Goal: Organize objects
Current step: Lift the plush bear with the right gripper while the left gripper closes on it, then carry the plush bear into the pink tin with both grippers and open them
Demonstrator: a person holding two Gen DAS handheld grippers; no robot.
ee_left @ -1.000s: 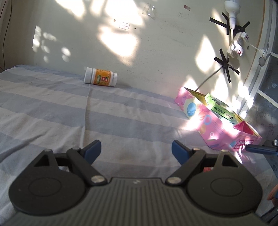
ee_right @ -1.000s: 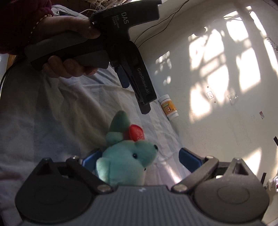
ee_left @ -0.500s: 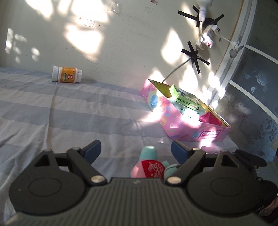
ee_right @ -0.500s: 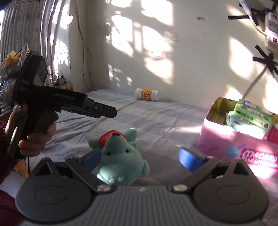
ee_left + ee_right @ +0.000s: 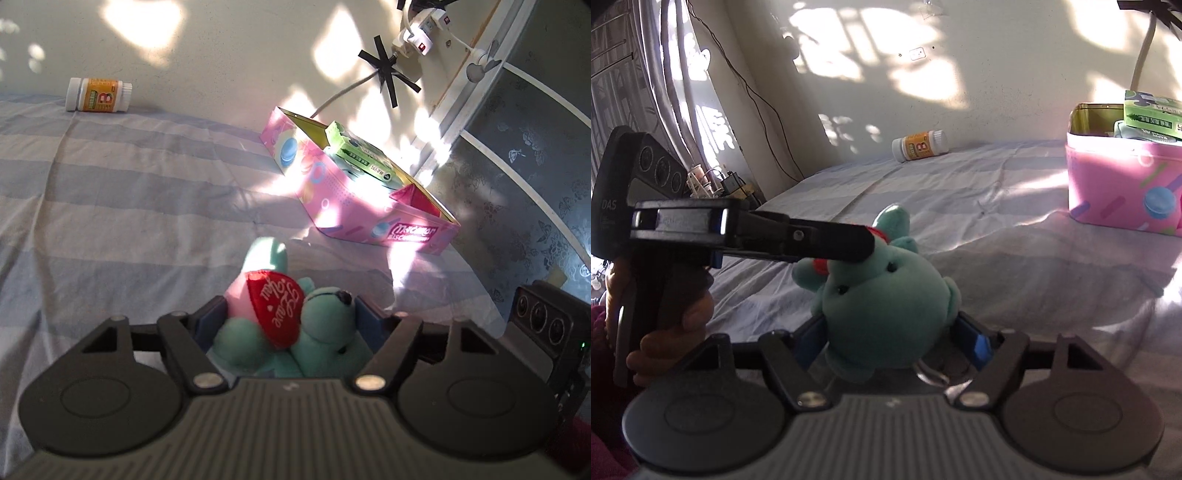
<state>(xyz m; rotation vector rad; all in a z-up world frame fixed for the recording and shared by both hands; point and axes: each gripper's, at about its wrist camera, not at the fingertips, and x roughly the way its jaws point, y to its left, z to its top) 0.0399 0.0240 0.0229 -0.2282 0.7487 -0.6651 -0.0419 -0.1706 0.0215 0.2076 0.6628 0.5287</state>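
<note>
Striped bedsheet [image 5: 147, 192], teal plush toy [image 5: 295, 332] half-hidden by left hand-held gripper [image 5: 291, 321]

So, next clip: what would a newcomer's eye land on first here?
The teal plush toy with a red heart, lying on the striped bedsheet between both claws, left claw and right claw, whose jaws have just been closing on it. Then the sunlit pink tin holding green packets by the wall, and the orange-labelled pill bottle lying far back.
</note>
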